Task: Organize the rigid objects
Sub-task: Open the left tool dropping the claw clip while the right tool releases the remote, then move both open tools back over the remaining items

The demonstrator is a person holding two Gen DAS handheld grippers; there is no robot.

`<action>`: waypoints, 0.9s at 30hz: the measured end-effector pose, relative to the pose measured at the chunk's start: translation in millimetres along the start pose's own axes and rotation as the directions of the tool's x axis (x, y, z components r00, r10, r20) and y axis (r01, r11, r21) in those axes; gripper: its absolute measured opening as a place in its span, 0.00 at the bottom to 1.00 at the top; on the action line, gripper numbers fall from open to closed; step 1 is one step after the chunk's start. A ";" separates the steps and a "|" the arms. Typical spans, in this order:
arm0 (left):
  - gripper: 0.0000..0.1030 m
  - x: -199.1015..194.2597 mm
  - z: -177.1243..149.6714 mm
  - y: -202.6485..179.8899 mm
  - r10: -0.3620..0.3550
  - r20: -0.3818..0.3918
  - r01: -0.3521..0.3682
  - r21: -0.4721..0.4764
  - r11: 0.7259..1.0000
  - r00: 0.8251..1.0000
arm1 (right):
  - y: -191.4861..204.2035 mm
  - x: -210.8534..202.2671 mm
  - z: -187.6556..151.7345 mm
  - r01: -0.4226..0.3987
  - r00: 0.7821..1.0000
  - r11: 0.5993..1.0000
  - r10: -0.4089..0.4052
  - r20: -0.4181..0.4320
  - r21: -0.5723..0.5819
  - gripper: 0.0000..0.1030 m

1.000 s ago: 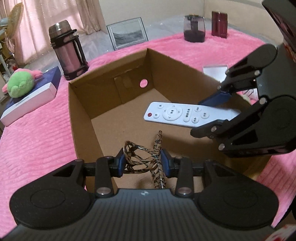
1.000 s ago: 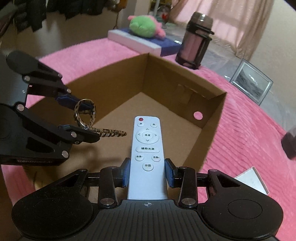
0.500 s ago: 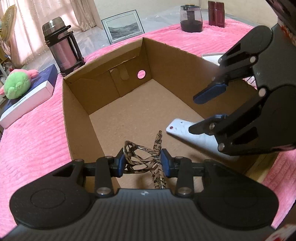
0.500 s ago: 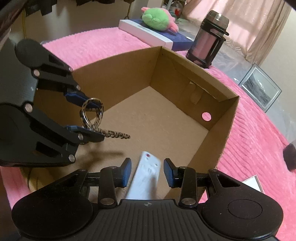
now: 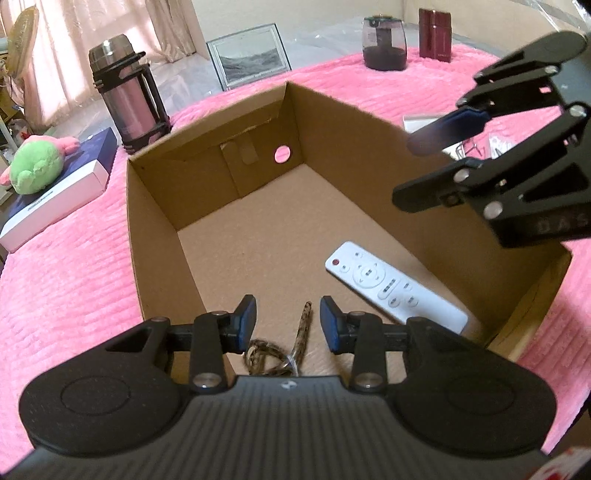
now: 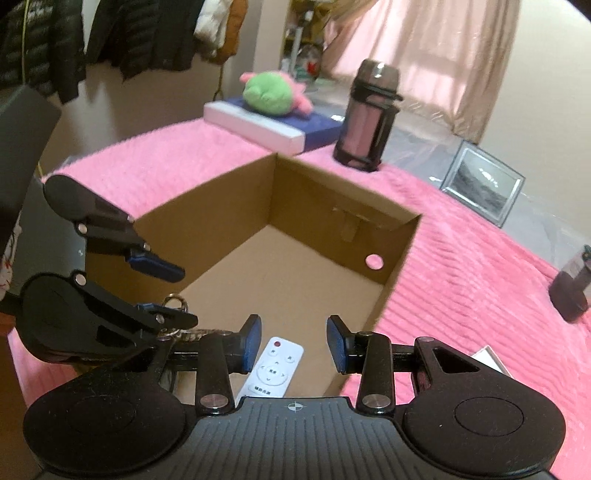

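Observation:
An open cardboard box (image 5: 155,229) sits on the pink cover. A white remote (image 5: 395,288) lies on the box floor at the right, also seen in the right wrist view (image 6: 273,373). A leopard-print keyring strap (image 5: 291,347) lies on the box floor just under my left gripper (image 5: 288,321), which is open and empty above it. My right gripper (image 6: 293,343) is open and empty, raised above the remote. The right gripper shows in the left wrist view (image 5: 443,162) over the box's right wall. The left gripper shows in the right wrist view (image 6: 173,291).
A steel flask (image 5: 125,107), a green plush (image 5: 33,166) on a white and blue box (image 5: 62,192), a framed picture (image 5: 247,55), a dark jar (image 5: 384,44) and a red case (image 5: 434,35) stand around the box. White items (image 5: 421,122) lie right of it.
My right gripper opened and dropped the remote onto the box floor, then lifted. My left gripper opened and the leopard strap fell to the floor beneath it.

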State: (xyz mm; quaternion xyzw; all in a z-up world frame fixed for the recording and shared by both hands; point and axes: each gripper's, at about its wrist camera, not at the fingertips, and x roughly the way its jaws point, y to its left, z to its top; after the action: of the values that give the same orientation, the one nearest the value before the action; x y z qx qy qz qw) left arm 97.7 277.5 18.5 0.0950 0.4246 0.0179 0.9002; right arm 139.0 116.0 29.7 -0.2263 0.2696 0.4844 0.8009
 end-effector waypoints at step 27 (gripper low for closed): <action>0.42 -120.6 15.4 -130.4 -0.095 0.345 0.167 -0.184 0.969 0.934 | -72.3 -197.0 -172.3 0.142 0.958 0.871 -0.241 0.157 0.471 0.53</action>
State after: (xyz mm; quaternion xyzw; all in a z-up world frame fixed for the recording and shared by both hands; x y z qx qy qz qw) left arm 26.2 133.5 95.6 -0.0274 0.2674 -0.0140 0.9631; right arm 91.4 -151.2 35.7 -0.0058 0.2653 0.3466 0.8997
